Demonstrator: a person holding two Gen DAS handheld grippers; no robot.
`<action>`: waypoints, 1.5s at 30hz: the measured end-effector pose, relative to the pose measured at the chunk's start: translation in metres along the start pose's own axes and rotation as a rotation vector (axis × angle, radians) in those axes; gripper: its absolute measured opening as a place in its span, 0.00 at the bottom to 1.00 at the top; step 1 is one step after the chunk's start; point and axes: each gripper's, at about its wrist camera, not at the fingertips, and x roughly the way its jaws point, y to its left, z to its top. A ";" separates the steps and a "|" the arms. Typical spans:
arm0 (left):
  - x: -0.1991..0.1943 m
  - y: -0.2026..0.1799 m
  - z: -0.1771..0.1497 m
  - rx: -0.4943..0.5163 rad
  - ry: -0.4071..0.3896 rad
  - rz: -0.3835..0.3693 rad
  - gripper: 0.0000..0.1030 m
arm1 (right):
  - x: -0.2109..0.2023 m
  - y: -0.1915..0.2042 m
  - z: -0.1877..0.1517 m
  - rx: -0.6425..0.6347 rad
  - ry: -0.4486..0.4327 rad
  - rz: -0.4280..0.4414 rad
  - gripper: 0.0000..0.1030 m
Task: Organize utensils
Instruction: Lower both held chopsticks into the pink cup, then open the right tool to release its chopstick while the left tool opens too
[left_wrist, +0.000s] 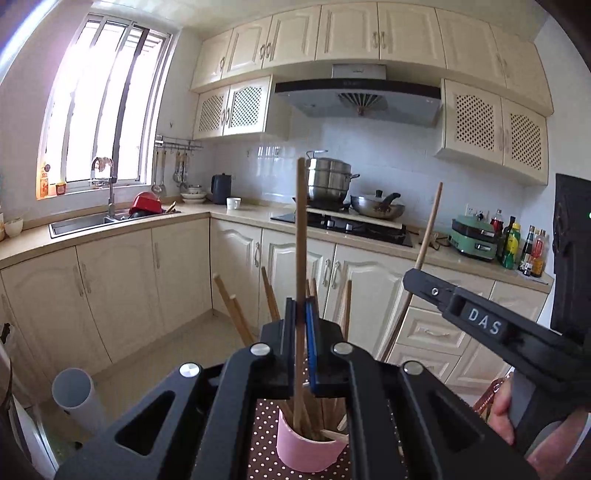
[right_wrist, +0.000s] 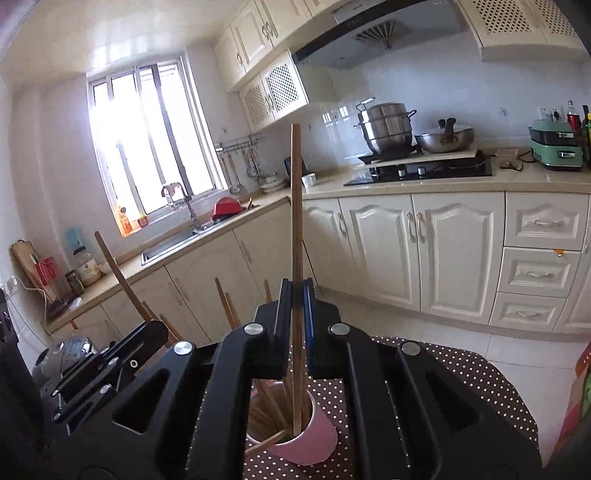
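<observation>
A pink cup (left_wrist: 306, 448) stands on the brown polka-dot tablecloth (left_wrist: 264, 424) and holds several wooden chopsticks leaning outward. My left gripper (left_wrist: 301, 308) is shut on one upright chopstick (left_wrist: 301, 221) whose lower end reaches into the cup. To the right, my right gripper (left_wrist: 409, 277) holds a second chopstick (left_wrist: 428, 236) at a slant. In the right wrist view, the right gripper (right_wrist: 296, 293) is shut on its chopstick (right_wrist: 295, 206), lower end inside the pink cup (right_wrist: 314, 439). The left gripper (right_wrist: 157, 328) shows at the left with its tilted chopstick (right_wrist: 114, 266).
Beyond the table are cream cabinets, a counter (left_wrist: 243, 212) with a sink (left_wrist: 79, 223), a stove with a steel pot (left_wrist: 328, 181) and a wok (left_wrist: 376, 206). A pale tube (left_wrist: 74, 397) lies low on the left. A person's hand (left_wrist: 502, 413) grips the right tool.
</observation>
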 end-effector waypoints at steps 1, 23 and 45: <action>0.004 0.001 -0.004 0.001 0.010 0.004 0.06 | 0.003 0.001 -0.004 -0.006 0.011 -0.004 0.07; 0.026 0.017 -0.058 -0.061 0.096 -0.016 0.06 | 0.034 0.001 -0.056 -0.060 0.170 -0.037 0.08; 0.017 0.017 -0.068 -0.029 0.135 0.021 0.31 | 0.015 -0.020 -0.072 -0.037 0.220 -0.132 0.58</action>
